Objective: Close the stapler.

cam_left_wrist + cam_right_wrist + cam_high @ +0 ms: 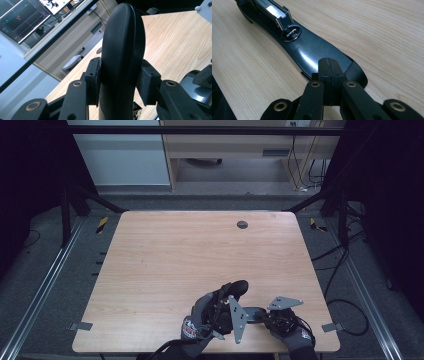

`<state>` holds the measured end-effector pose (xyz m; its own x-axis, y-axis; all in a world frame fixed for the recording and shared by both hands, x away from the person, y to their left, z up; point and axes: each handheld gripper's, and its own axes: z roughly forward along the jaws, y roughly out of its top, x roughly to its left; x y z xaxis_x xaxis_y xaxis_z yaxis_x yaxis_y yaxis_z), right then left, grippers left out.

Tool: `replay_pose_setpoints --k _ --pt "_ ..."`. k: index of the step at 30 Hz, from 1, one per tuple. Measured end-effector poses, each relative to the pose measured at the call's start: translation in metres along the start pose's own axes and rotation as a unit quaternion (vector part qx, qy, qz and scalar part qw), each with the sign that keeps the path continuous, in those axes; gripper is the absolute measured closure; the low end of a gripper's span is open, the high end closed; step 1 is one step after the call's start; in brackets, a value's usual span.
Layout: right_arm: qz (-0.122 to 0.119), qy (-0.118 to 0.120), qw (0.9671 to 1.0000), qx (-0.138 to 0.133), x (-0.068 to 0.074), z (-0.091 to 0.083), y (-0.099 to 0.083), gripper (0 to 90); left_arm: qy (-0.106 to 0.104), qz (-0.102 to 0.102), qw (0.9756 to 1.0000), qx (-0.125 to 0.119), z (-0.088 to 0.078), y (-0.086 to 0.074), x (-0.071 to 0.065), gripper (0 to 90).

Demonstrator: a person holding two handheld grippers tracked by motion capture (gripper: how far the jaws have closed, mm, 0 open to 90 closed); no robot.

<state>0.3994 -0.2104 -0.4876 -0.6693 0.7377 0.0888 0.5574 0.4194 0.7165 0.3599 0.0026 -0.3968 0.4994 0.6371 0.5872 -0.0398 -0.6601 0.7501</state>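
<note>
In the high view, a black stapler [250,312] is being handled near the near edge of the wooden table [200,250], well apart from the small grey grommet [242,224] at the far side; its top arm is being raised by the left gripper [235,292] while the base is being pinned down by the right gripper [265,315], and gloved hands are being seen on both. In the left gripper view, the smooth, rounded, matte black stapler arm [122,50] is being clamped between the two foam-faced pads [147,82], with the jaws closed on it from both sides and the arm standing steeply above the table. In the right gripper view, the glossy, tapered base plate [312,52] is being shown lying flat on the pale wood grain, with its round metal anvil [291,33] and the bright chrome staple magazine [274,12] beyond; the jaws of the right gripper [328,72] are being held fully closed, pad against pad, with the tips resting over the near end of the base, though a firm press cannot be told. For the opening to be done well, the base is judged best kept flat and still while the arm is being swung slowly about its hinge, so that the slick plastic is not being allowed to slip from the pads.
</note>
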Motion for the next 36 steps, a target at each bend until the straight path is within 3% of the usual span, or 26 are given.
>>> replay_pose_setpoints --k 15,36 --pt "-0.004 0.0 1.0 0.001 -0.001 0.0 0.0 90.0 0.001 0.027 0.9996 0.005 0.007 0.002 -0.013 57.4" --pt "0.009 0.001 1.0 0.0 -0.003 -0.001 -0.001 90.0 -0.003 0.067 0.9976 0.02 0.02 0.003 -0.036 55.9"
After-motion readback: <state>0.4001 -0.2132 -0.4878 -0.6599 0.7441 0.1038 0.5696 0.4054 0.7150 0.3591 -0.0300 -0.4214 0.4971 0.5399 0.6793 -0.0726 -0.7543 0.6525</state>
